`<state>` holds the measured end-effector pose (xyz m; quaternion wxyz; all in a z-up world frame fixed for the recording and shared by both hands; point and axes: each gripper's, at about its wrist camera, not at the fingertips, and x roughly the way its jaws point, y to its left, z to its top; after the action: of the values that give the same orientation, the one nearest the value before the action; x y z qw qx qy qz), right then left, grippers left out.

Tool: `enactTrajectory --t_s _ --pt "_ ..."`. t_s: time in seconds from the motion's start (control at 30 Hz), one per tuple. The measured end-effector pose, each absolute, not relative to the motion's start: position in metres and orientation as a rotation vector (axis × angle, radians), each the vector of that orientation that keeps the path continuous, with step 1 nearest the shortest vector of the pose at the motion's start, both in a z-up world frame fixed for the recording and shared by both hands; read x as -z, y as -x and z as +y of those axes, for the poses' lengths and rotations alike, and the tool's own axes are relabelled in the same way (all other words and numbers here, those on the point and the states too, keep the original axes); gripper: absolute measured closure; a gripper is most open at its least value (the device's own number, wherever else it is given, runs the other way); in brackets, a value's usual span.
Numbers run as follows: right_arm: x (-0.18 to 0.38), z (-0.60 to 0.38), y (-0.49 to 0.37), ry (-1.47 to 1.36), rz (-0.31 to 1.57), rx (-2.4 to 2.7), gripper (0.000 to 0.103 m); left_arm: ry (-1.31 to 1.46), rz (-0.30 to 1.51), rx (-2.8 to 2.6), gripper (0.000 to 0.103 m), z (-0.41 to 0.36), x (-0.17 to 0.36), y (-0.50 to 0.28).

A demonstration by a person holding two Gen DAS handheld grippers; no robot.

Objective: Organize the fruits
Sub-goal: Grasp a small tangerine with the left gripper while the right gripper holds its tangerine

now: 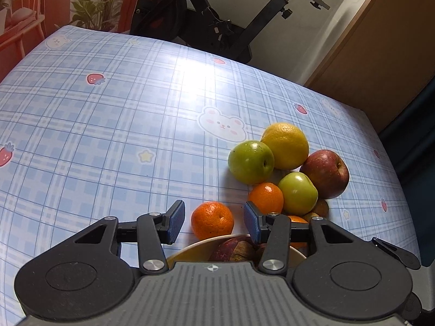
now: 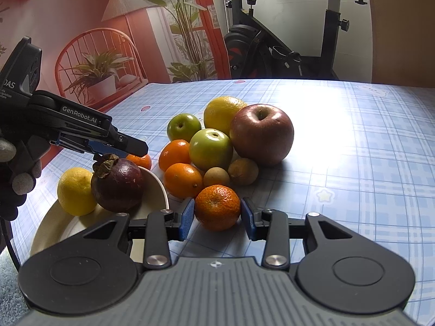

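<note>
Bowl (image 2: 160, 190) holds lemon (image 2: 74, 191), mangosteen (image 2: 118, 183) — left gripper (image 1: 213, 221) agape, empty; right gripper (image 2: 217, 214) clamps tangerine (image 2: 217, 207).

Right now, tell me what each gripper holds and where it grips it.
The right gripper clamps a mandarin by its two sides, still on the tablecloth. The left gripper holds nothing, open above the bowl.

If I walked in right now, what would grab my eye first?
Likely the pile of fruit mid-table, topped by a big red apple. Nearest, the right gripper clamps a mandarin. Left of the pile, a dark mangosteen and a lemon sit in a cream bowl.
</note>
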<state>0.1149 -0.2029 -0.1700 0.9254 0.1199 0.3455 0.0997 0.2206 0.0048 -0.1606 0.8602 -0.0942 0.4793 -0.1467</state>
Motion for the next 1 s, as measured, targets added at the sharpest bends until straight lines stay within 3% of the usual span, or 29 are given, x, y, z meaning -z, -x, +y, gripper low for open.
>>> enactTrajectory --t_s 0.17,0.23,0.27,1.0 --pt "0.17 -0.203 -0.114 -0.249 0.708 -0.204 0.063 0.192 1.02 0.307 0.053 0.001 0.166 -0.223" --pt "0.17 -0.203 -0.113 -0.252 0.707 -0.203 0.063 0.185 1.016 0.295 0.065 0.0 0.168 -0.223" --pt "0.17 -0.203 -0.113 -0.253 0.706 -0.203 0.063 0.18 1.011 0.294 0.066 0.0 0.169 -0.224" --pt "0.169 -0.205 -0.107 -0.272 0.706 -0.199 0.063 0.157 0.973 0.297 0.067 0.002 0.156 -0.215"
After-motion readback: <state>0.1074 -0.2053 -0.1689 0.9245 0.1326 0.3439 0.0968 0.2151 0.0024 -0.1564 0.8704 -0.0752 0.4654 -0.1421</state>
